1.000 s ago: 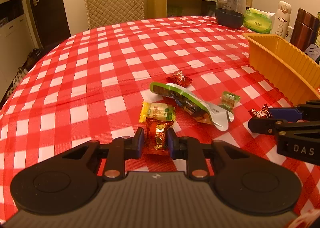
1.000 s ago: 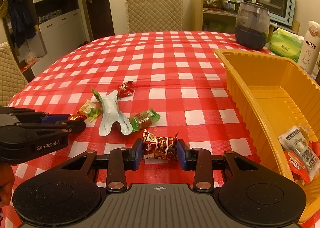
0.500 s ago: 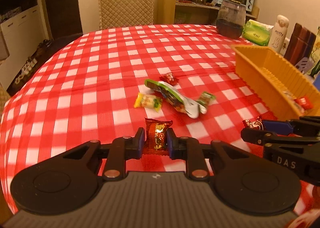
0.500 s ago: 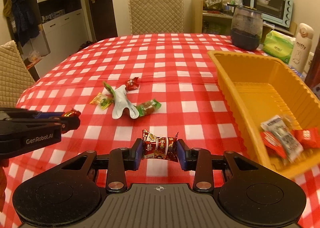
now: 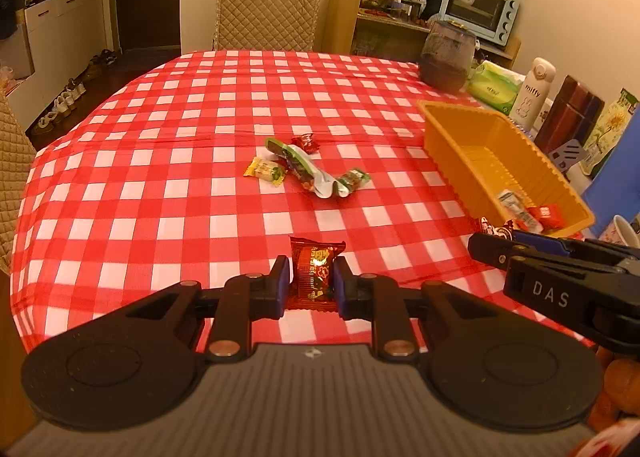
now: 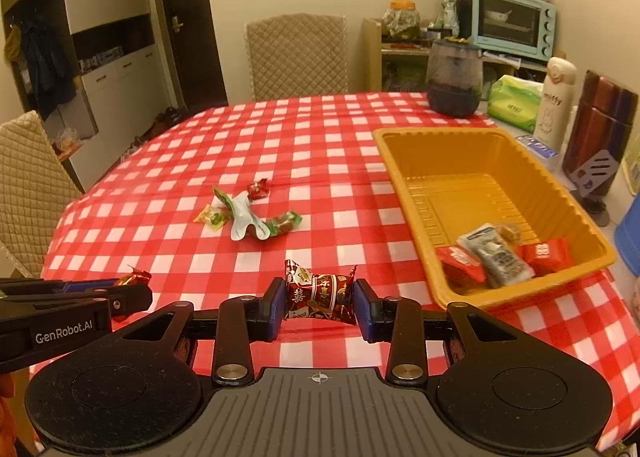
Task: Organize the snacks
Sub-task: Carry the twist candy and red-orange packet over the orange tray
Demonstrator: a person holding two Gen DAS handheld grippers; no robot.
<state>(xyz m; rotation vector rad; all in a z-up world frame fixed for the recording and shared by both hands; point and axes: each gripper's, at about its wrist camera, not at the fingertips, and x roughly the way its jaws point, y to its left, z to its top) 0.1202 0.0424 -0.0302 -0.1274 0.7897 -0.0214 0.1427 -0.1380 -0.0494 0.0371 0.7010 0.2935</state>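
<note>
your left gripper (image 5: 308,281) pinches a small red foil snack packet (image 5: 314,275) between its blue pads, the packet upright and clear of the red-and-white checked tablecloth (image 5: 160,185). your right gripper (image 6: 315,303) clamps a dark red wrapped candy (image 6: 320,295) crosswise, twisted ends against either pad, also clear of the cloth. in the left view the right gripper enters from the right edge, its candy end showing just in front of the near corner of the orange tray (image 5: 452,145). in the right view the left gripper enters from the left edge with a bit of foil at its tip.

the orange tray sits at the right side of the table; in its near end lie two red packets (image 6: 544,255) and a grey-white sachet (image 6: 494,255) between them, touching.

loose snacks near mid-table, well apart from the tray: a green-and-white pouch (image 5: 308,173), a yellow candy (image 5: 264,171) just left of it, a small red candy (image 5: 306,143) at its far end, a green-wrapped candy (image 5: 354,181) at its near right end.

behind the tray: dark glass jar (image 6: 454,83), green tissue pack (image 6: 514,103), white bottle (image 6: 558,101)
</note>
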